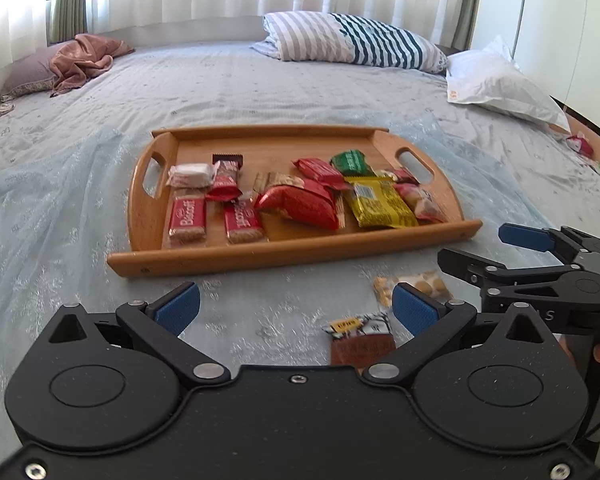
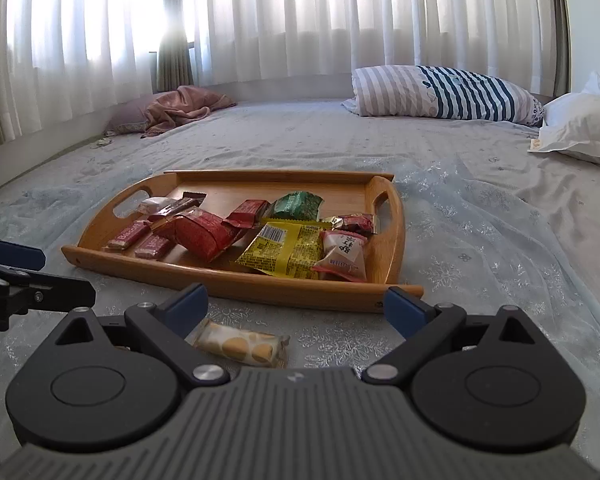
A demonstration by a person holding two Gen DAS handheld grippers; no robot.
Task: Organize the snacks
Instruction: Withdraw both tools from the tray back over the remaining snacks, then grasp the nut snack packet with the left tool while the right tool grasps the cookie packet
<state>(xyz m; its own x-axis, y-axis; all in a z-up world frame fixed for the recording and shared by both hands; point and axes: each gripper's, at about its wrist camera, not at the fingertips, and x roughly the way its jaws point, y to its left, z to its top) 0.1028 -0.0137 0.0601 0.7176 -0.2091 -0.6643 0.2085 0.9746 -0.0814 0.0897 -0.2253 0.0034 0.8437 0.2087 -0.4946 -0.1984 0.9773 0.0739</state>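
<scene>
Bamboo tray (image 1: 292, 258) on the bedspread (image 1: 260, 80) holds my sorted snacks: two red Biscoff bars (image 1: 188, 218) left, a yellow packet (image 1: 380, 204) right. Near it lie a clear cookie packet (image 2: 240, 345) and a brown wrapper (image 1: 362, 342), loose. Both my left gripper (image 1: 296, 310) and right gripper (image 2: 296, 308) have fingers spread, holding nothing.

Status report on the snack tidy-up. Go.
Left gripper open, right gripper open, both empty. Wooden tray loaded; biscuit packet and brown bar on the bedspread, outside it. Nothing in the way.
</scene>
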